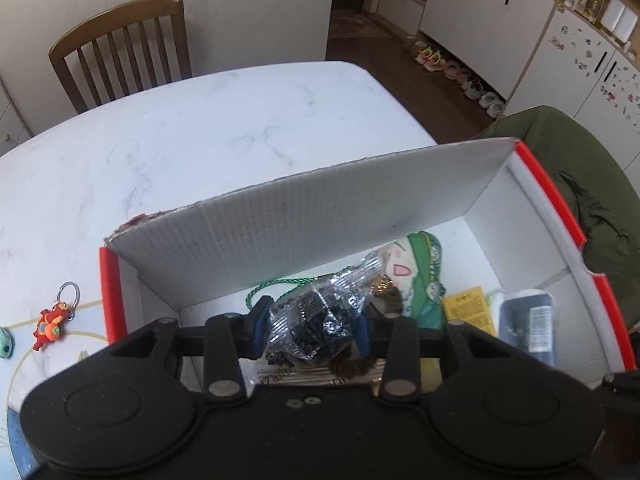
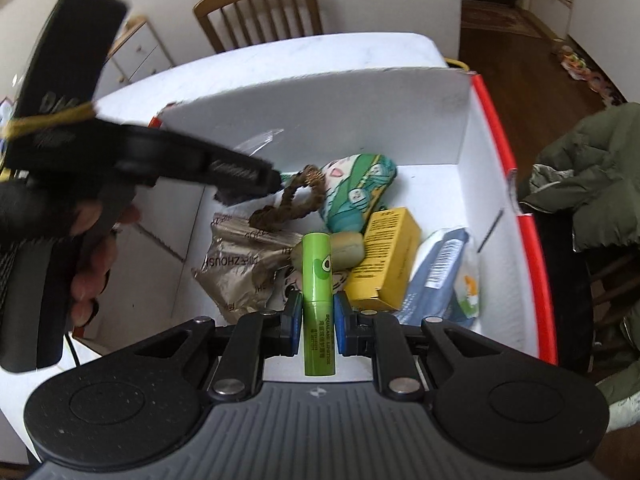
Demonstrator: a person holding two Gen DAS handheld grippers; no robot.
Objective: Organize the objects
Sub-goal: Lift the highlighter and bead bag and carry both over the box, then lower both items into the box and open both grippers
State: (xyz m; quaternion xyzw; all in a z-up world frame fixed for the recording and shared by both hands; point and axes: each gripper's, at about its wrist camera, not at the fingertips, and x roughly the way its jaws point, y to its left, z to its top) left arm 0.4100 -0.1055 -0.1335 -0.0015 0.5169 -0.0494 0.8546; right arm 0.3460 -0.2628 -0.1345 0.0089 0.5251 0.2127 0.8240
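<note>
My left gripper (image 1: 312, 328) is shut on a crinkled clear plastic bag of small black pieces (image 1: 316, 320), held over the open white box with a red rim (image 1: 552, 200). My right gripper (image 2: 317, 322) is shut on a green lipstick tube (image 2: 318, 300), also above the box (image 2: 320, 112). In the right wrist view the left gripper (image 2: 256, 184), held by a hand (image 2: 96, 264), reaches in from the left. Inside the box lie a green cartoon pouch (image 2: 356, 188), a yellow carton (image 2: 384, 256), a blue wipes pack (image 2: 440, 272), a gold foil packet (image 2: 236, 268) and a brown braided cord (image 2: 292, 200).
The box stands on a white marble table (image 1: 200, 128). A red keychain figure (image 1: 50, 324) lies on the table left of the box. A wooden chair (image 1: 120, 52) stands at the far side. An olive jacket (image 1: 580, 168) hangs to the right of the box.
</note>
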